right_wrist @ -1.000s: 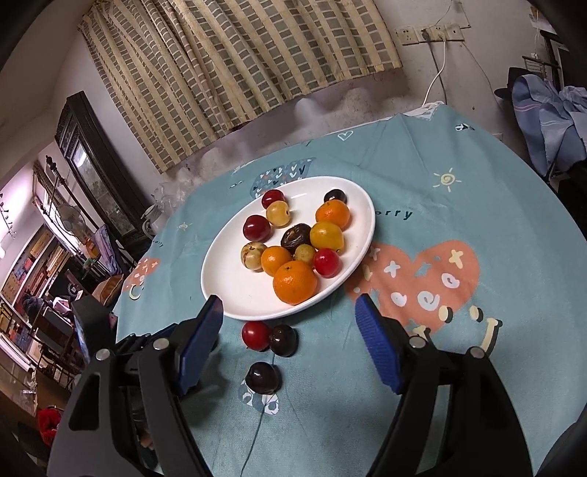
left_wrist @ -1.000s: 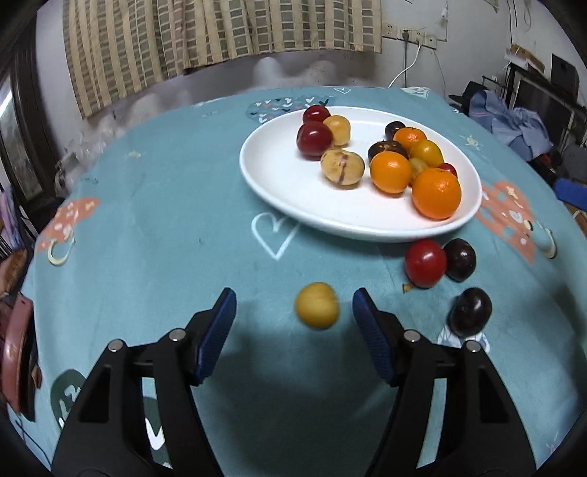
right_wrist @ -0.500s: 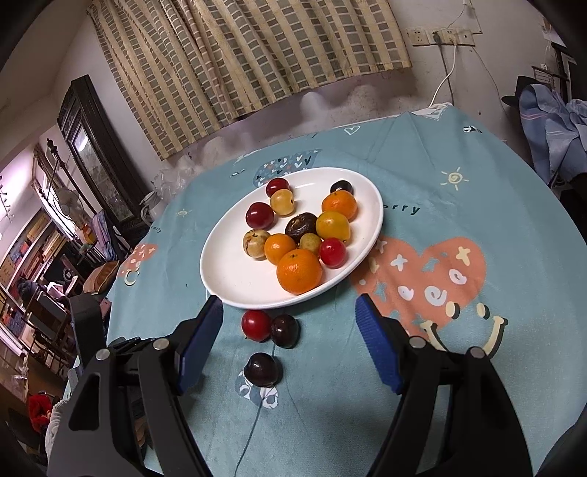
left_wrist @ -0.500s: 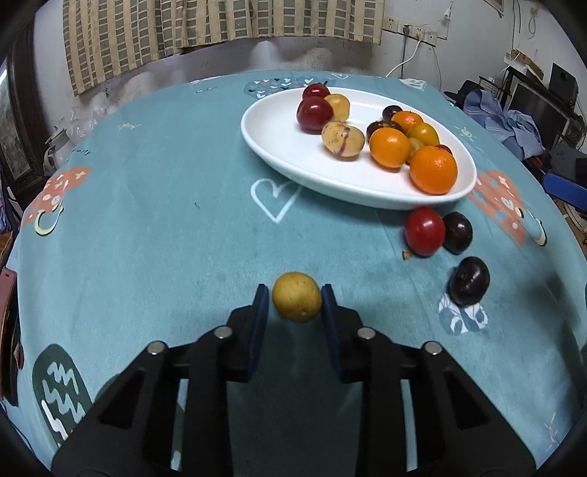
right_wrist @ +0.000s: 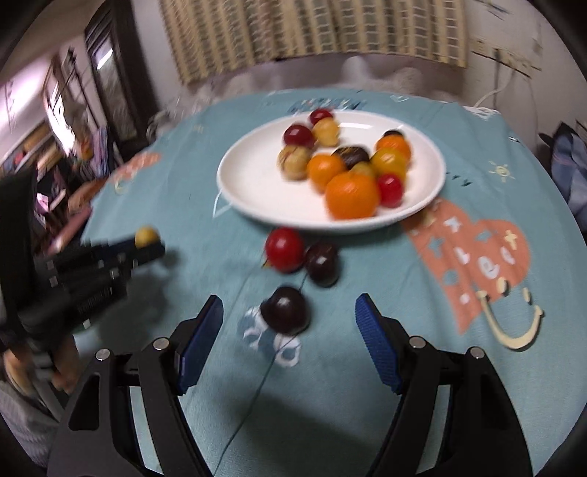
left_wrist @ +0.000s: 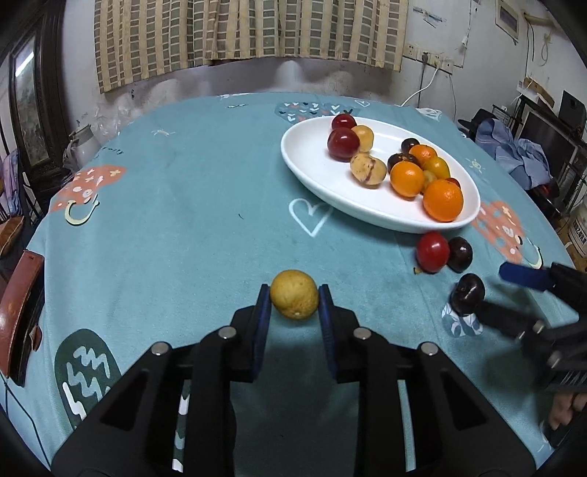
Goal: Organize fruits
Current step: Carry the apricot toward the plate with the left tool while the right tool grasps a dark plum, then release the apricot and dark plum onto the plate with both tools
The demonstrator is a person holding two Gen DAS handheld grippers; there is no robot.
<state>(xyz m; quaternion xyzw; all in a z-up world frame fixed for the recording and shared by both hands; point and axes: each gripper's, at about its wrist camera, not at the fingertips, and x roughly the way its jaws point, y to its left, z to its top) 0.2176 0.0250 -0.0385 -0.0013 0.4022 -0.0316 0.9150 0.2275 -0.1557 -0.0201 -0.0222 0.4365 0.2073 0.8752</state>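
My left gripper (left_wrist: 294,297) is shut on a yellow fruit (left_wrist: 294,293), held above the teal tablecloth; it also shows in the right wrist view (right_wrist: 146,236). A white plate (left_wrist: 312,168) with several oranges, plums and other fruits sits at the far right. A red fruit (left_wrist: 432,251) and two dark plums (left_wrist: 460,254) (left_wrist: 467,293) lie on the cloth beside the plate. My right gripper (right_wrist: 290,330) is open, low over the cloth, with the nearest dark plum (right_wrist: 284,310) just ahead of and between its fingers.
The round table has a teal patterned cloth (left_wrist: 183,220). A brown chair back (left_wrist: 18,312) stands at the left edge. Clothes and furniture (left_wrist: 521,157) crowd the right of the room. A striped curtain (left_wrist: 249,33) hangs behind.
My left gripper closed on the yellow fruit and lifted it. My right gripper moved down and forward toward the nearest dark plum, and shows in the left wrist view.
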